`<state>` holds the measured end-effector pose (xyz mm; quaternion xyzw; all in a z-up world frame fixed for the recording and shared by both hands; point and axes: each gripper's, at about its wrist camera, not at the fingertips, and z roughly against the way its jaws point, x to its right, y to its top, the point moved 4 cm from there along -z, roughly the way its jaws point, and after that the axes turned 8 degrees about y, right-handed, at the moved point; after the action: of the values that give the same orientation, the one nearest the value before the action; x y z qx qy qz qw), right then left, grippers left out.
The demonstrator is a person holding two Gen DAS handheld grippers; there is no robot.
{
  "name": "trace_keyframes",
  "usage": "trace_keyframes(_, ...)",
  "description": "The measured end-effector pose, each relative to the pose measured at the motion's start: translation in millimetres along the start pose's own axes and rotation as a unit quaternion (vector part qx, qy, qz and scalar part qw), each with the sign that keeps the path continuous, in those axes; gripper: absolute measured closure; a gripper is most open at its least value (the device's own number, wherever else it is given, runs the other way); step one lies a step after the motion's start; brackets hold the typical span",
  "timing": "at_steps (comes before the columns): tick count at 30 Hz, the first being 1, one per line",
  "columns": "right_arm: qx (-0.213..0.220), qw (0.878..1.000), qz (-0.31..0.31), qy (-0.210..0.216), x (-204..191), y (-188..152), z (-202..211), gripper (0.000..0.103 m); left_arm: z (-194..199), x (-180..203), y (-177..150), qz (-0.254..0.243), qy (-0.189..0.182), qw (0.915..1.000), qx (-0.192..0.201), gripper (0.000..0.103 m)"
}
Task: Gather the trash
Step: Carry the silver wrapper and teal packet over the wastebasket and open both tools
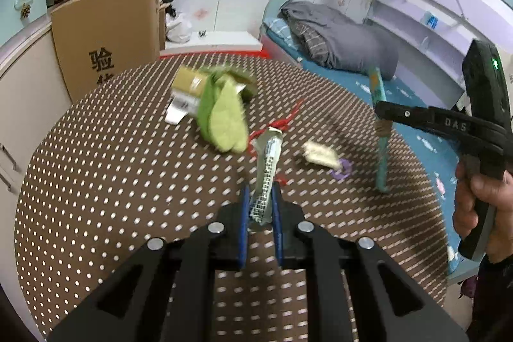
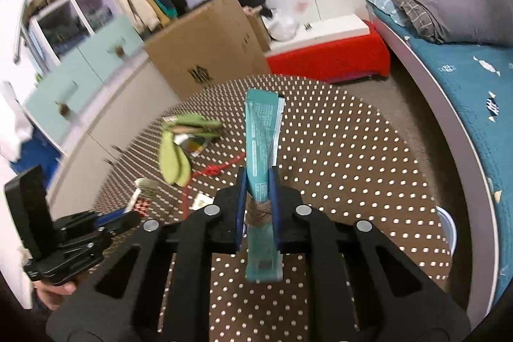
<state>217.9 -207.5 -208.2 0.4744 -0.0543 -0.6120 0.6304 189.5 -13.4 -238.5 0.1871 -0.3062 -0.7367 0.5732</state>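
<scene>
My left gripper (image 1: 261, 197) is shut on a silver foil wrapper (image 1: 267, 169) and holds it upright above the brown dotted table (image 1: 112, 181). My right gripper (image 2: 258, 185) is shut on a long teal wrapper (image 2: 261, 133) bound with twine, also held above the table. In the left wrist view the right gripper (image 1: 383, 112) holds the teal wrapper (image 1: 380, 149) at the right. On the table lie green leaf-shaped pieces (image 1: 222, 114) over a tan packet (image 1: 187, 82), a red string (image 1: 282, 124), a cream scrap (image 1: 320, 153) and a purple bit (image 1: 343, 170).
A cardboard box (image 1: 105, 40) stands behind the table at the left. A bed with a grey duvet (image 1: 340, 37) is at the right. A red and white bench (image 2: 330, 50) stands behind. A white bin rim (image 2: 449, 226) shows beyond the table's right edge.
</scene>
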Motion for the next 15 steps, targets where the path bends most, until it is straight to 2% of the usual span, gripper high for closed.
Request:
trace_keyframes(5, 0.019, 0.999, -0.013, 0.022, 9.7, 9.3, 22.2, 0.089, 12.2, 27.1, 20.9, -0.005, -0.018, 0.9996, 0.022, 0.09)
trace_keyframes(15, 0.062, 0.997, -0.016, 0.038, 25.1, 14.7, 62.9, 0.089, 10.5, 64.8, 43.8, -0.014, -0.036, 0.9987, 0.033, 0.09)
